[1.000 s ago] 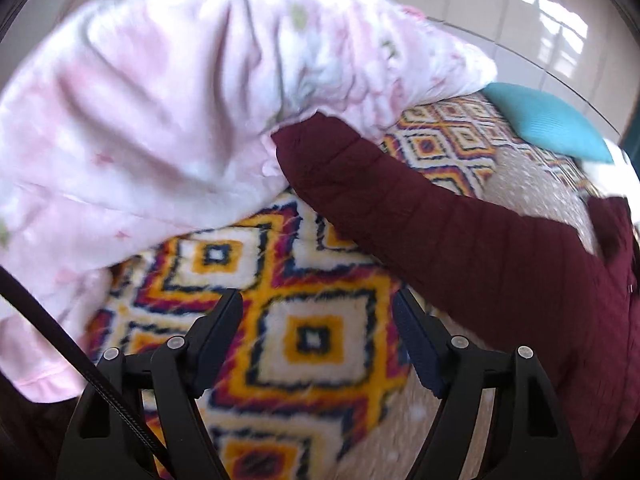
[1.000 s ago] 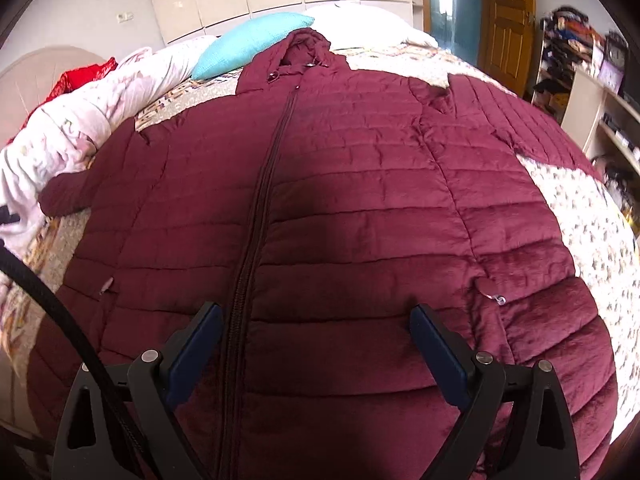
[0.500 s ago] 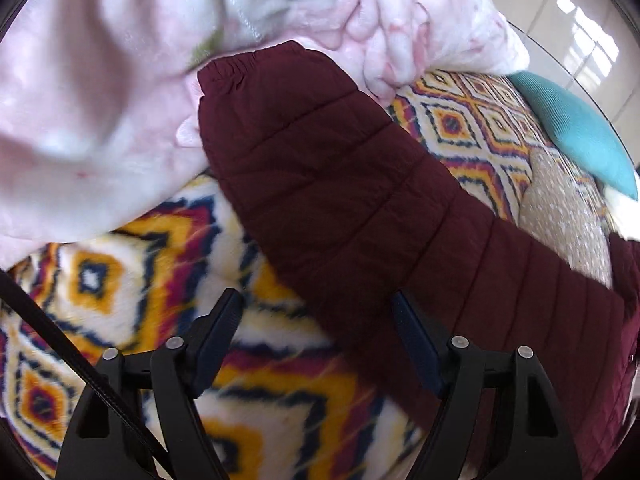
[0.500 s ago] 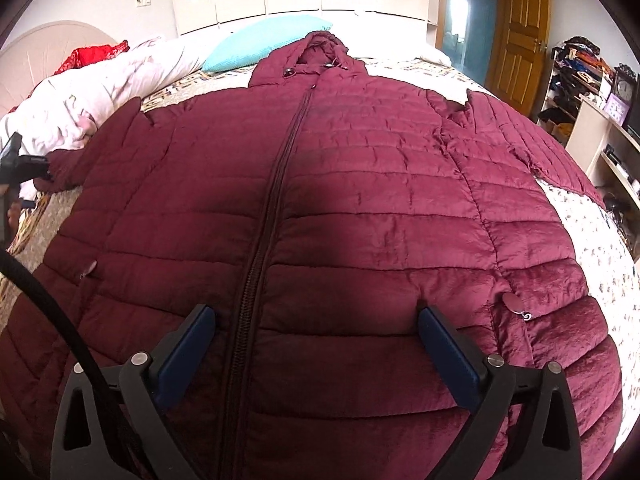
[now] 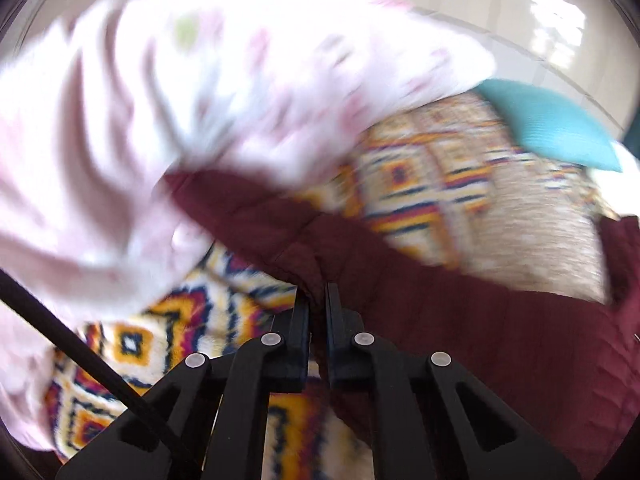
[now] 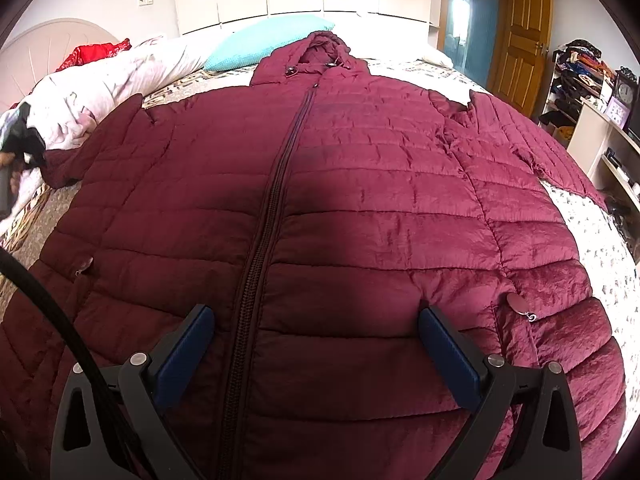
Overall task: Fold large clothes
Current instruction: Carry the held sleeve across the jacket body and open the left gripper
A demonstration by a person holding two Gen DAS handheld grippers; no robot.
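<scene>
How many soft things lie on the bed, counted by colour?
Maroon: 1, the jacket
Teal: 1, the pillow
Pink and white: 1, the blanket
Red: 1, the cloth by the headboard
Total: 4

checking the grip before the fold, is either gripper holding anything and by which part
The left gripper is shut on the maroon puffer jacket, pinching its sleeve partway along. The right gripper is open above the jacket front, holding nothing.
</scene>
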